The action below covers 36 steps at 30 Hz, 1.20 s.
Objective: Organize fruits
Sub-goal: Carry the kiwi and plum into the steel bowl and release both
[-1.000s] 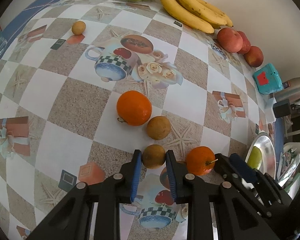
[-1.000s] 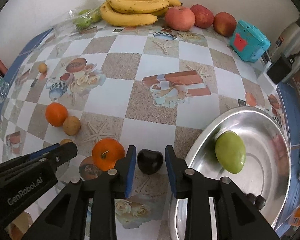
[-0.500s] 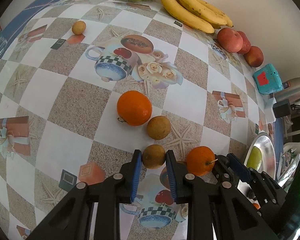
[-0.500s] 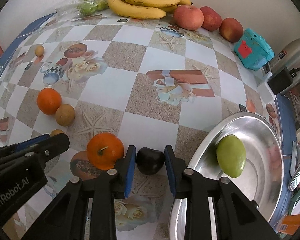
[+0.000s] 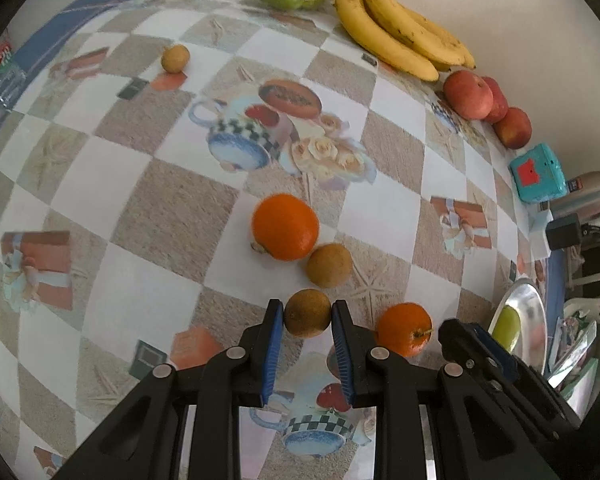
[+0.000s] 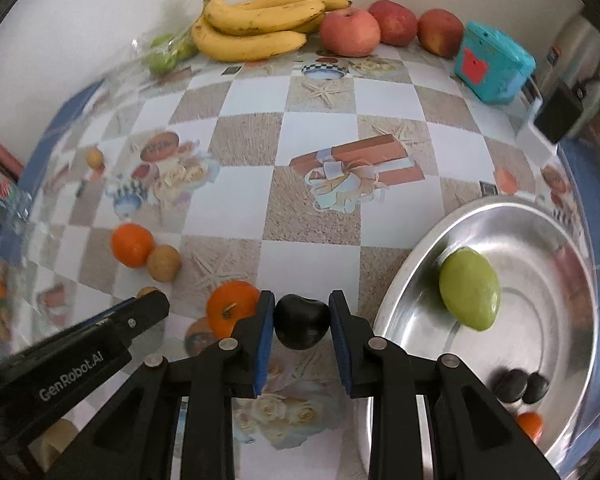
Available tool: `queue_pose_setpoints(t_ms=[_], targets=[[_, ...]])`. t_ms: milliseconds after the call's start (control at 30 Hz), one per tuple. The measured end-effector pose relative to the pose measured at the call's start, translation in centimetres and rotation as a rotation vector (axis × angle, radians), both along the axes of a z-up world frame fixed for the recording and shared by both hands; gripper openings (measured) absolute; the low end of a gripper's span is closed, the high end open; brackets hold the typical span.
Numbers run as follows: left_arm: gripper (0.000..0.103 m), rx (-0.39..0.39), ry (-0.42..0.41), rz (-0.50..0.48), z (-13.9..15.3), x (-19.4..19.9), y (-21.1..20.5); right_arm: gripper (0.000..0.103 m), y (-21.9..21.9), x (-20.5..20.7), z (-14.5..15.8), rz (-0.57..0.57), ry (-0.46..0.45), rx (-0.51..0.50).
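Dark plum (image 6: 301, 322), dimple up, between right gripper (image 6: 302, 320) pads.

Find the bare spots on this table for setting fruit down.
Free: the stretch between the metal bowl and the bananas, around the gift-box print. Crowded: the back wall, and the near corner by the oranges.

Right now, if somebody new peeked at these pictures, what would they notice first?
Probably the two black tongs, each pinching a fruit: the left tongs squeeze a brown fruit and the right tongs a dark plum. Next, the bananas by the back wall, and the green mango lying in the shiny bowl on the right.
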<state>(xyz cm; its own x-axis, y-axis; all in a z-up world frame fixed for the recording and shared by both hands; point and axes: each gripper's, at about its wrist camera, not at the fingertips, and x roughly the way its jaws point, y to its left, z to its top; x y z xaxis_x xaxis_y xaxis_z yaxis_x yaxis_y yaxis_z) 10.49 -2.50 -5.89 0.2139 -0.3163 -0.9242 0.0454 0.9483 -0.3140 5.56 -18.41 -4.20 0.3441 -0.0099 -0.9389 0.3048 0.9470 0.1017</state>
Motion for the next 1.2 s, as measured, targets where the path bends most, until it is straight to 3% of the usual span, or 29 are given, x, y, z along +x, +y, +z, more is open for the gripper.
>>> queue_pose_setpoints(t_ms=[267, 833, 1200], targets=[[0.027, -0.005, -0.027, 0.046, 2.0, 1.9, 0.4, 0.029, -1.3, -0.2, 1.8, -0.08, -0.041, 0.098], [0.027, -0.089, -0.061, 0.063, 3.6, 2.7, -0.4, 0.029, -4.7, -1.6, 4.4, -0.164, -0.112, 0.108], [0.027, -0.078, -0.103, -0.143, 5.4, -1.2, -7.1, 0.029, -11.0, -5.5, 4.2, -0.364, -0.083, 0.041]])
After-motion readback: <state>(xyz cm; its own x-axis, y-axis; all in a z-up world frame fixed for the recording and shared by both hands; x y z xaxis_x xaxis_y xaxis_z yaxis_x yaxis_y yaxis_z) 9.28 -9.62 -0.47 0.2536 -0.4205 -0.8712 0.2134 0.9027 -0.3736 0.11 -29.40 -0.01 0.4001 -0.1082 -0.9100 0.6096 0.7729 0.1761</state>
